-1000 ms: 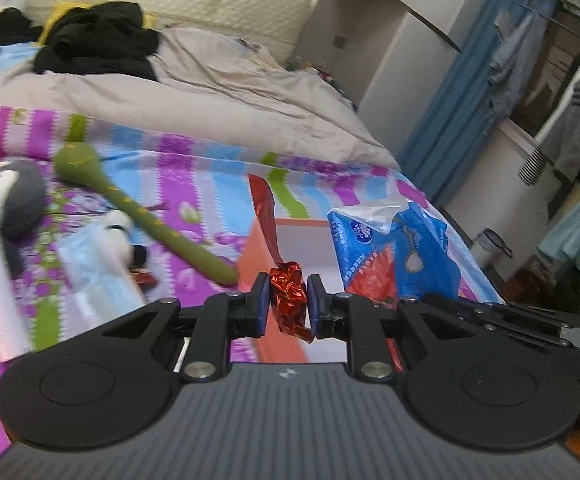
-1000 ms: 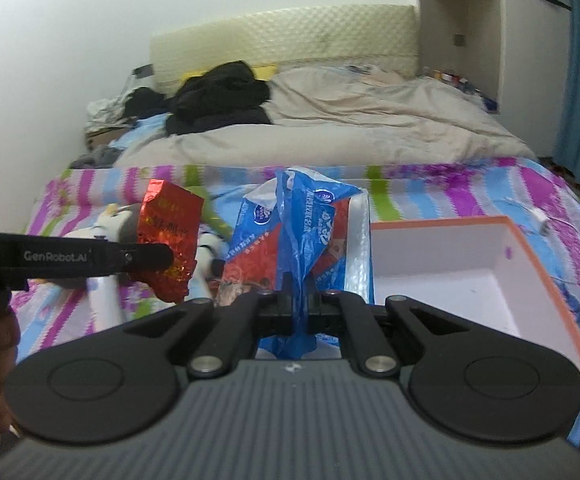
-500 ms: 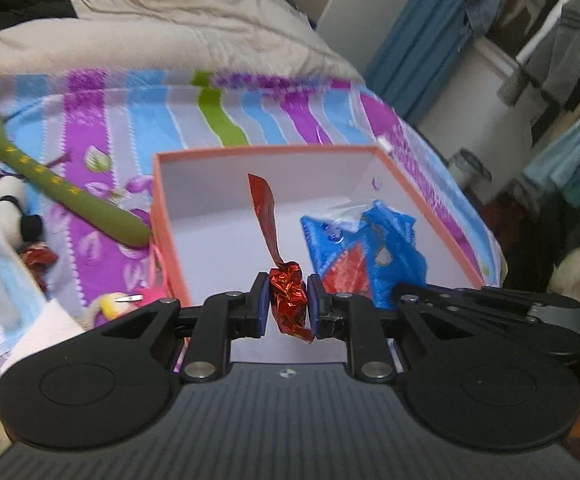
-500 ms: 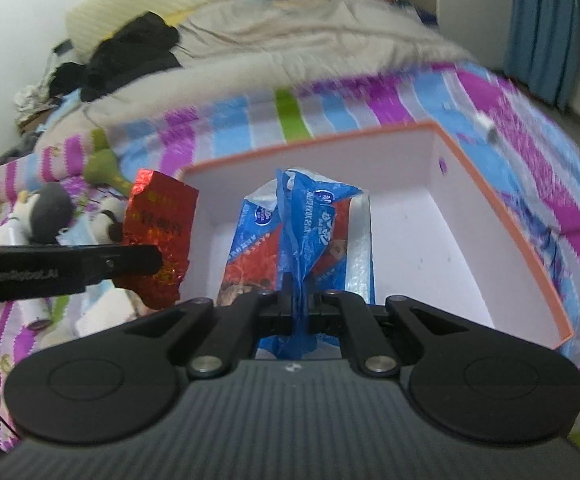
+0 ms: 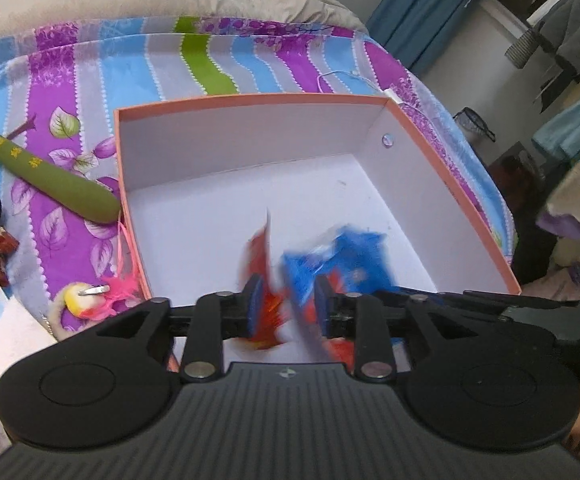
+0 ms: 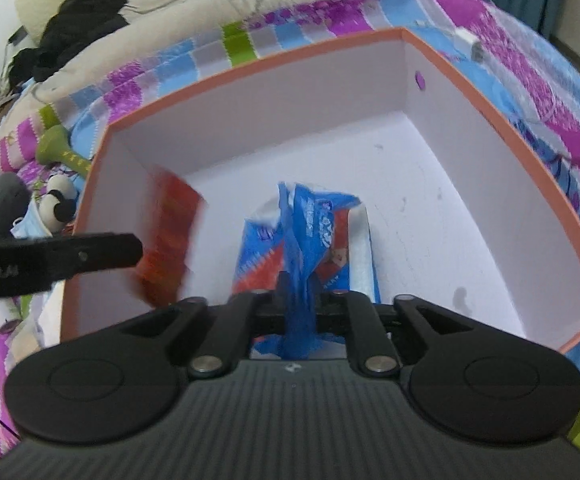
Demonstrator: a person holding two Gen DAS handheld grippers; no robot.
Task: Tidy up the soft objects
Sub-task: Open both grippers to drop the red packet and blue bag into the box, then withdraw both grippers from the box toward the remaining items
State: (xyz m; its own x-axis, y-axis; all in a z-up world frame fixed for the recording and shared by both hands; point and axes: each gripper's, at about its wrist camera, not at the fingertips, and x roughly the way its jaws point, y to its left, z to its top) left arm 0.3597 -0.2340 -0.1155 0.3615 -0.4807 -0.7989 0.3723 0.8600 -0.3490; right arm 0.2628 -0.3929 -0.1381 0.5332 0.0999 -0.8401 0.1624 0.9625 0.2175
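Orange on its rim and white inside, the box [image 5: 249, 100] now fills both views, where a second ago it lay lower in the pictures and much of the bed and room showed above it. Both tongs have come down over it. The left tongs [image 5: 285, 306] held the red wrapper [image 5: 259, 256] tight a second ago; their jaws have just been opening, and the wrapper shows as a red blur between them, near the left pad, so I cannot tell if it still touches. In the right view the same wrapper is a red smear at 9 o'clock, just past the tip of the left tongs, over the box floor. The right tongs [image 6: 298, 304] were shut flat on the blue bag [image 6: 306, 232] before; their jaws have just been opening too, and the bag's twisted blue neck sits in the gap between them while the rest of the bag lies on the white floor of the box. Outside the box, at 9 o'clock in the left view, the green plush stick [image 5: 49, 176] rests on the striped blanket [image 5: 129, 68] with its end touching the box wall.
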